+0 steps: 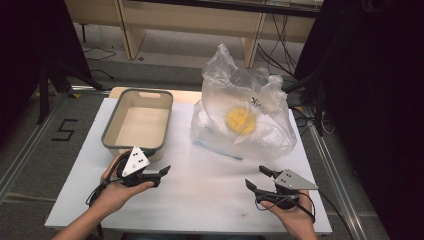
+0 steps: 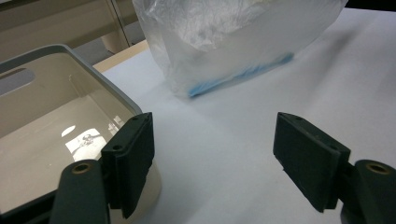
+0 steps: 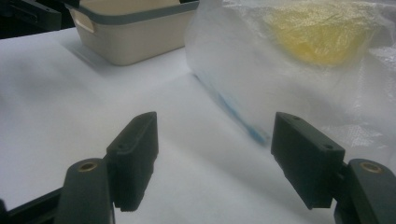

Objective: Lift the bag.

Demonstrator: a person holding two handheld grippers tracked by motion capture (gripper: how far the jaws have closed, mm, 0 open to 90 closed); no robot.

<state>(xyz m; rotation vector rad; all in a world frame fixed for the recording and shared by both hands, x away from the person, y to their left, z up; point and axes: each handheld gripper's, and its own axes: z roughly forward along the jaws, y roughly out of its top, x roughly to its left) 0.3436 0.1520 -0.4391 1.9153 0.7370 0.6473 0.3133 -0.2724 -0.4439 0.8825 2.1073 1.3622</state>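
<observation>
A clear plastic bag (image 1: 242,115) stands on the white table (image 1: 200,180) right of centre, with a yellow round thing (image 1: 241,120) inside it and a blue strip along its lower edge (image 2: 238,77). Left of it sits an empty cream tub with a grey rim (image 1: 137,122). My left gripper (image 1: 161,172) is open just in front of the tub's near right corner (image 2: 135,109), nothing between its jaws. My right gripper (image 1: 259,179) is open near the front right of the table, pointing at the bag (image 3: 289,70) with the yellow thing (image 3: 322,30) showing through.
The table's front edge is close to both hands. Wooden furniture legs (image 1: 131,35) and cables (image 1: 280,45) stand on the floor behind the table. Black stands (image 1: 47,75) flank it on the left, and a "5" mark (image 1: 65,130) lies on the floor.
</observation>
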